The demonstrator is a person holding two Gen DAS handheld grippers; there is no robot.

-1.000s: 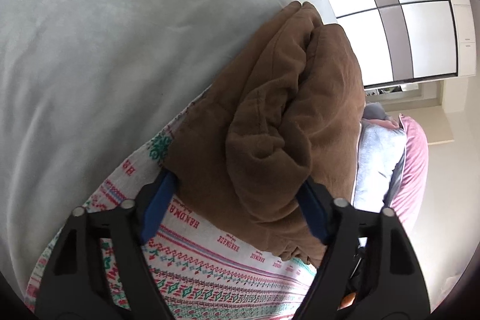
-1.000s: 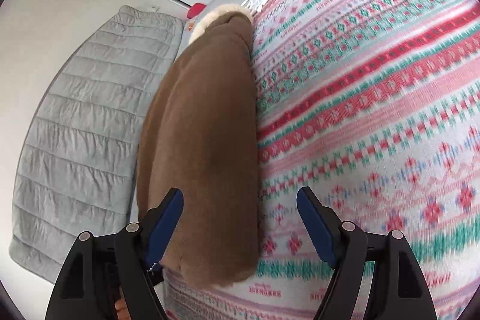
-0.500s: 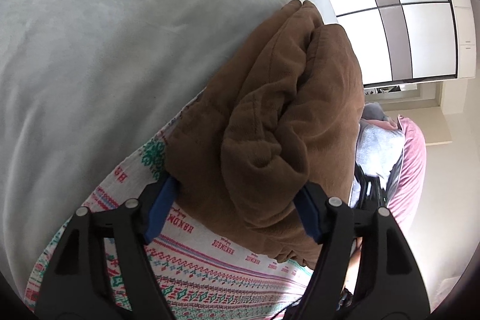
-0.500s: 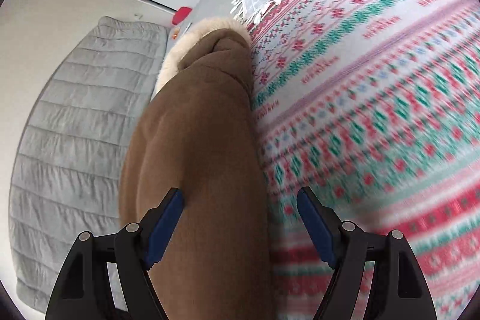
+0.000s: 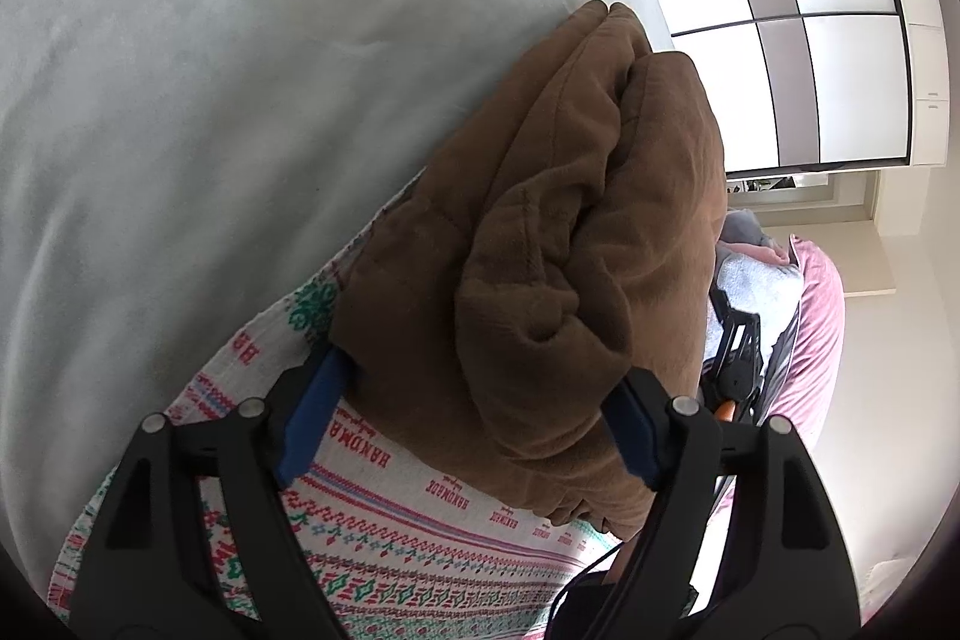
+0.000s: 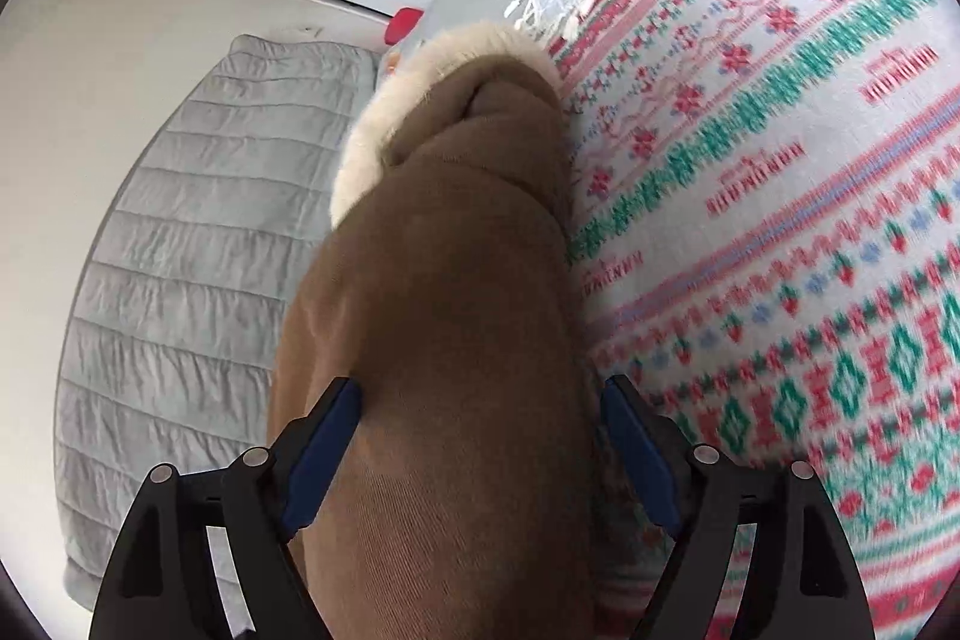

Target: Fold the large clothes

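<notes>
The brown coat lies bundled in thick folds on the patterned blanket of the bed, its cream fur collar at the far end in the right wrist view; judge it bulky, soft and fairly heavy, so expect the layers to slump and slide when lifted. Your left claw and right claw each stand wide open astride one end of the bundle, pads beside the fabric and gripping nothing. Take hold low on the folded edge, pinching all layers together rather than the loose top layer or the collar.
</notes>
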